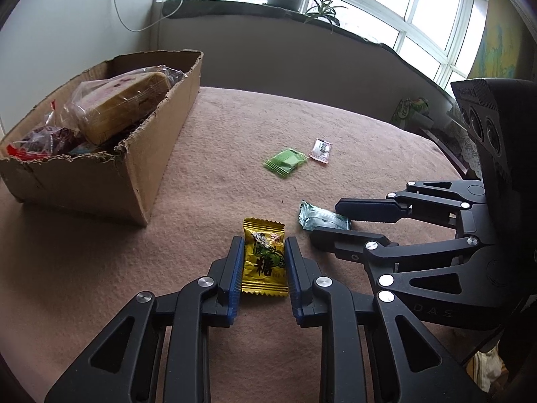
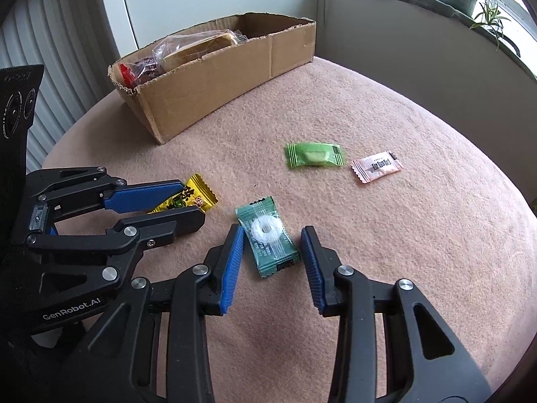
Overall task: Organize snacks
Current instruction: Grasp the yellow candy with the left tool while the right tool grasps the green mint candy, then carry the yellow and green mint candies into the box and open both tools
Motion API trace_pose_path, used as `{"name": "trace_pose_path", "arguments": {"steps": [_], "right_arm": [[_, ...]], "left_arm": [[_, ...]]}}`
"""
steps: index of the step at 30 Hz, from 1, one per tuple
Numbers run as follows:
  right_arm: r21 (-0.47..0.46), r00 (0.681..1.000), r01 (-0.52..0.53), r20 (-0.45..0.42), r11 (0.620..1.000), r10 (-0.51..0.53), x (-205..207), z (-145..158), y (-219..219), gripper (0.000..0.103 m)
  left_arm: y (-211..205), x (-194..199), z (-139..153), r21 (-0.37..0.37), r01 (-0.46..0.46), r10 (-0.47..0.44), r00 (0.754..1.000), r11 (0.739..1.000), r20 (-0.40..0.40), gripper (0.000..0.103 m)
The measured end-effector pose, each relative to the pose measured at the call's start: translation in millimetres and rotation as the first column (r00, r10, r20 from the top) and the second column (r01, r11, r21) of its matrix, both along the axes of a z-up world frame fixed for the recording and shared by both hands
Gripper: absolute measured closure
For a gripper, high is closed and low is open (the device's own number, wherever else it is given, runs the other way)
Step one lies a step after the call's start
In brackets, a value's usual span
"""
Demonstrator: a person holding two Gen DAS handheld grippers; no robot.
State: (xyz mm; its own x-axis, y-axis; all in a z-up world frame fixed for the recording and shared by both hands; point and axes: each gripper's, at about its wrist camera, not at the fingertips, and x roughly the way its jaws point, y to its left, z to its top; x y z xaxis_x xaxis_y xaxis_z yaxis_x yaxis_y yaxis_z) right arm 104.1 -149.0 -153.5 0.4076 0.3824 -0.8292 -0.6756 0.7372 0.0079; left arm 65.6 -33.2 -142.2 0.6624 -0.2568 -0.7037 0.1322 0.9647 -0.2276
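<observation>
Left gripper (image 1: 263, 262) is pinching the yellow candy (image 1: 265, 260); right gripper (image 2: 272, 252) is straddling the teal candy (image 2: 268, 236), right pad not touching. Box (image 2: 214, 80) lying at eleven o'clock; slick wrappers risk slipping

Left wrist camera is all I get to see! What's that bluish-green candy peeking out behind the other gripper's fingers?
Observer: The teal candy has a white ring-shaped sweet showing through its wrapper.
Operator: Cool! Is the other gripper squeezing it?
Observer: Not yet. The right gripper straddles it, but there is bare blanket between the wrapper and one of the pads.
Operator: What's inside the green one further away?
Observer: The green candy has a pale green block showing through the middle of its wrapper.
</observation>
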Motion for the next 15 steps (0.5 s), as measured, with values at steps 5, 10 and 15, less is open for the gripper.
{"name": "trace_pose_path", "arguments": {"steps": [5,10,15], "right_arm": [[0.027,1.0,0.028,-0.005,0.999,-0.027,-1.0,2.7,-1.2,0.077],[0.113,0.998,0.064,-0.021,0.992,-0.062,-0.2,18.2,-10.8,0.077],[0.184,0.997,0.07,0.012,0.98,-0.073,-1.1,48.3,-11.7,0.078]], "left_arm": [[9.7,-1.7,2.2,-0.038,-0.027,0.027,1.0,0.999,-0.004,0.081],[23.6,-5.5,15.9,-0.09,-0.057,0.06,0.998,0.994,0.022,0.081],[38.5,-11.0,38.1,-0.123,-0.072,0.082,0.994,0.99,0.073,0.081]]}}
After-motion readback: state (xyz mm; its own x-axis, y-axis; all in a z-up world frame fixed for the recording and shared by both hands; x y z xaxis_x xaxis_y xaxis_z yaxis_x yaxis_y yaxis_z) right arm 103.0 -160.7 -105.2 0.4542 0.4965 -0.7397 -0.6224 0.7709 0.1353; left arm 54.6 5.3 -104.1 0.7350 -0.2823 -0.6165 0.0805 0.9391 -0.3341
